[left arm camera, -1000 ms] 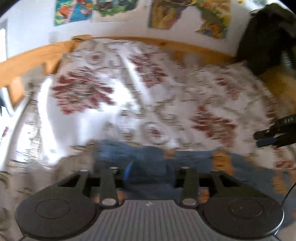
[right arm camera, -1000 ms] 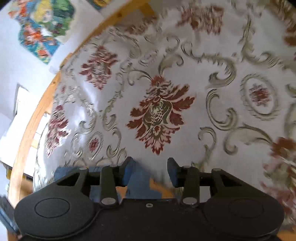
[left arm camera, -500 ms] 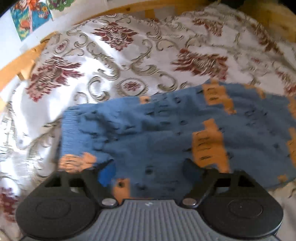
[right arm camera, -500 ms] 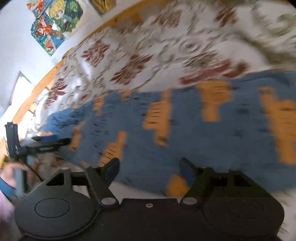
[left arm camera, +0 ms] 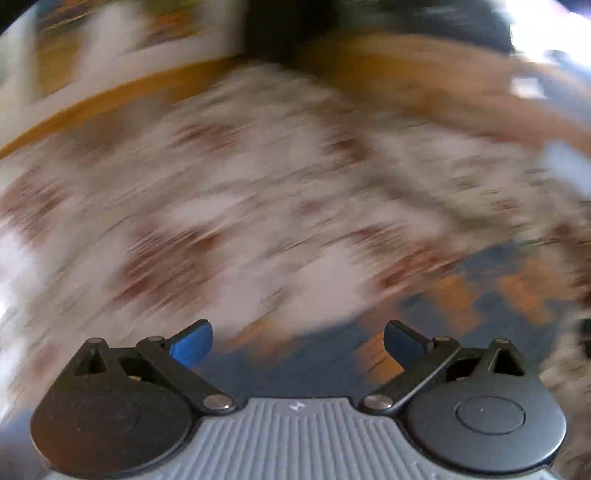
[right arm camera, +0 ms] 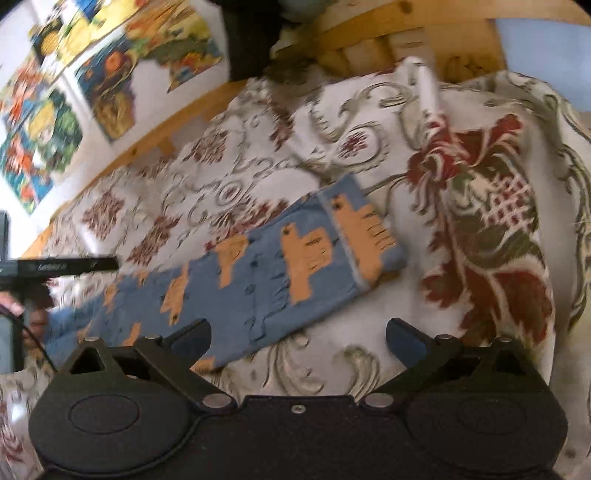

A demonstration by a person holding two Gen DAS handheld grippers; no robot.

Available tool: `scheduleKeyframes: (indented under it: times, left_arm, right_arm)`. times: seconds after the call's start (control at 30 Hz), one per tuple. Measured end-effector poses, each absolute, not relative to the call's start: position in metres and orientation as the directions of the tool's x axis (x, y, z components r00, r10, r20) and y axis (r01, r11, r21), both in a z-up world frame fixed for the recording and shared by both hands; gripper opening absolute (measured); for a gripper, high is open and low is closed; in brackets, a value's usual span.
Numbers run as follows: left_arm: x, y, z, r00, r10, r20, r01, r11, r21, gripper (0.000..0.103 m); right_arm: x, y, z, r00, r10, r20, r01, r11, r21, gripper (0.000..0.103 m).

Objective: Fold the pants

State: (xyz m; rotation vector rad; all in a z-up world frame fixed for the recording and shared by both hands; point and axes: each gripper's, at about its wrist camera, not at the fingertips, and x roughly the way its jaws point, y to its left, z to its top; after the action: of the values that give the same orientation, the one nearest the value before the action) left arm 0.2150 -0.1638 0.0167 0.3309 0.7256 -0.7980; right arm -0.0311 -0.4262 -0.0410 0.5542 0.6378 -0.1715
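Observation:
The blue pants (right arm camera: 266,273) with orange animal shapes lie stretched across the patterned bedspread (right arm camera: 480,229), cuff end toward the upper right. My right gripper (right arm camera: 297,341) is open just above the bedspread, near the pants' lower edge, holding nothing. In the heavily blurred left wrist view, my left gripper (left arm camera: 297,341) is open over the pants (left arm camera: 461,317), which show as blue and orange smears at lower right. The left gripper's body (right arm camera: 59,266) and a hand (right arm camera: 33,317) appear at the left edge of the right wrist view, by the pants' other end.
A wooden bed frame (right arm camera: 388,33) runs behind the bedspread, with colourful posters (right arm camera: 92,81) on the white wall. A dark object (right arm camera: 251,40) stands at the head of the bed. Bunched bedspread folds (right arm camera: 428,96) rise near the headboard.
Both grippers were shut on the pants a second ago, opened, and have pulled back. The pants now lie flat on the bed. The left view has swung fast and blurred.

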Motion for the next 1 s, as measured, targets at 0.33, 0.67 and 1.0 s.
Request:
scheduleKeyframes:
  times: [0.33, 0.67, 1.0]
  left_arm:
    - [0.223, -0.342, -0.001, 0.008, -0.678, -0.735, 0.977, 0.163, -0.14, 0.1]
    - [0.222, -0.388, -0.04, -0.108, -0.57, -0.814, 0.957, 0.161, -0.24, 0.053]
    - [0.199, -0.352, -0.036, -0.034, -0.641, -0.767, 0.984, 0.114, -0.139, 0.017]
  right_arm:
    - [-0.029, -0.453, -0.045, 0.786, -0.11, -0.609, 0.419, 0.818, 0.394, 0.077]
    - [-0.023, -0.455, -0.05, 0.78, -0.16, -0.605, 0.484, 0.768, 0.42, 0.057]
    - [-0.015, -0.393, -0.042, 0.797, -0.285, -0.532, 0.31, 0.95, -0.045, 0.02]
